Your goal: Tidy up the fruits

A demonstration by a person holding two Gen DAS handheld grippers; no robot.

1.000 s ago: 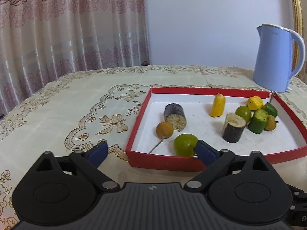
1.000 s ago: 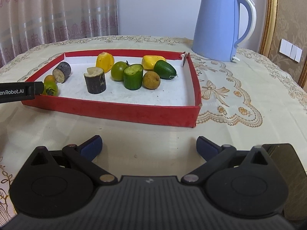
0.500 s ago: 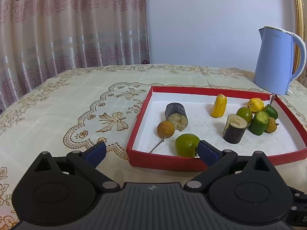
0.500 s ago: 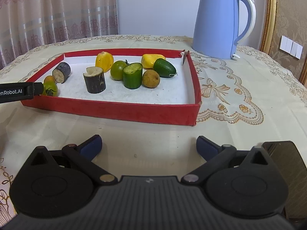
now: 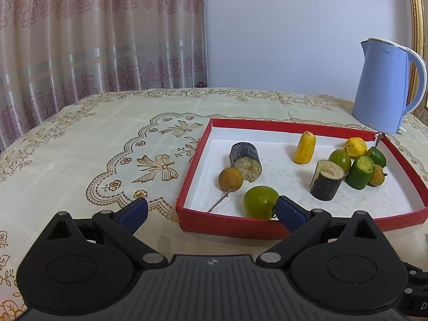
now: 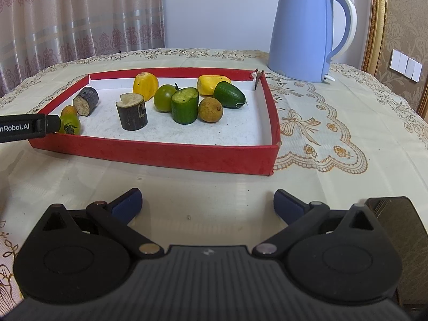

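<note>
A red tray (image 5: pixel 230 226) with a white floor holds several fruits. Near its front wall lie a round green fruit (image 5: pixel 260 202), a brown longan (image 5: pixel 230 179) and a dark cane piece (image 5: pixel 245 157). Further right are another cane piece (image 5: pixel 326 179), yellow pieces (image 5: pixel 305 147) and green fruits (image 5: pixel 359 172). My left gripper (image 5: pixel 211 211) is open and straddles the tray's front left corner, its right fingertip beside the green fruit (image 6: pixel 70 124). My right gripper (image 6: pixel 208 204) is open over bare cloth, short of the tray (image 6: pixel 160 155).
A blue kettle (image 6: pixel 307 32) stands behind the tray's far right corner. A dark flat object (image 6: pixel 396 219) lies by my right gripper's right side. An embroidered cloth (image 5: pixel 107 147) covers the table, with a curtain beyond on the left.
The left wrist view has shifted very slightly. The fruits have not moved and both grippers keep the same opening.
</note>
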